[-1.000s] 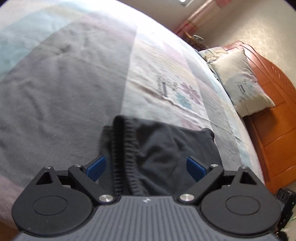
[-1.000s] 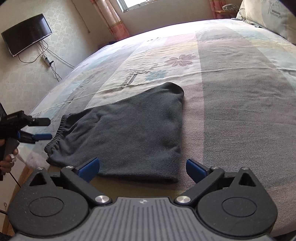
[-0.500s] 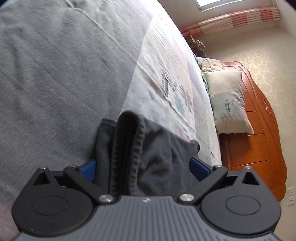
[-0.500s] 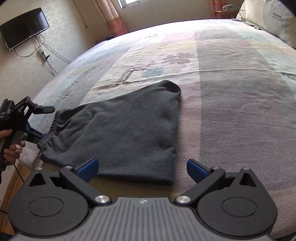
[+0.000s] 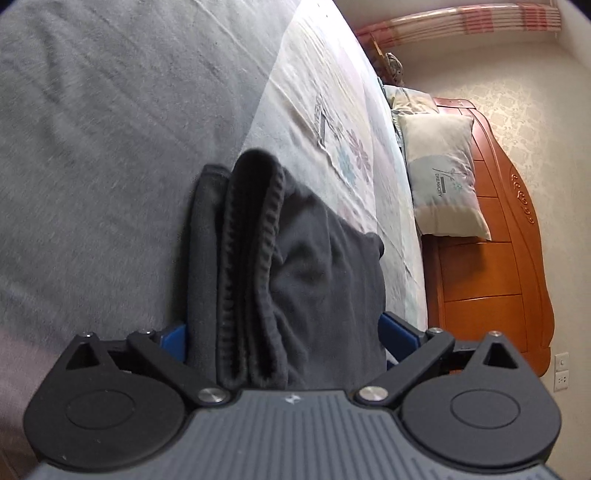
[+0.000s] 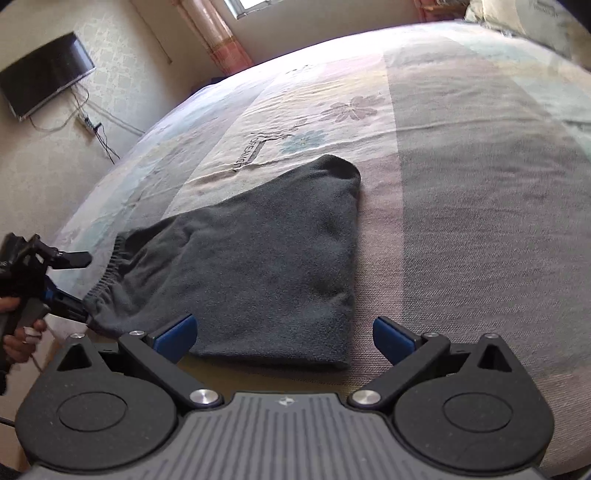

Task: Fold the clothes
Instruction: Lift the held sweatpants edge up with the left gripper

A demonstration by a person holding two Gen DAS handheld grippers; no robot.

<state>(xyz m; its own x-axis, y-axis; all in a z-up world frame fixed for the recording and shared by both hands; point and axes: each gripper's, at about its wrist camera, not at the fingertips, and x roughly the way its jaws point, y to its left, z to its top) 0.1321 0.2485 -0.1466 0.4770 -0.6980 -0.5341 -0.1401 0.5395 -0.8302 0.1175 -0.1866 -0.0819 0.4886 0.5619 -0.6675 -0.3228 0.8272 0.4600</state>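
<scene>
Right tongs (image 6: pixel 284 332): fingers spread wide apart and holding nothing, poised at the near hem of the garment (image 6: pixel 258 258).

Left tongs (image 5: pixel 284 332): fingers apart, one on each side of the gathered waistband (image 5: pixel 255 236); the cloth sits between them, but no clamping is visible. In the right wrist view the same tongs appear at 9 o'clock, one finger above the waistband edge and one below it.

Position of garment: a dark grey knit item with an elastic waistband lies on the bed (image 6: pixel 480 221), near the edge closest to the person. It is already doubled into a tapered shape, broad at the near hem and narrowing toward a rounded far end at 12 o'clock. The top surface is mostly smooth.

Task progress (judgement): at least one fold is in place. The shape is not compact, so a further cross fold from the waistband end is probable. Whether the left tongs are about to close or have just released cannot be determined.

Surface: bedspread in broad grey and pale bands with printed flowers (image 6: pixel 351 109), soft and lightly creased.

Room: pillow (image 5: pixel 443 173) and wooden headboard (image 5: pixel 509 266) beyond; wall television (image 6: pixel 44 88) at 10 o'clock; striped curtain (image 6: pixel 221 33) at 12 o'clock.
</scene>
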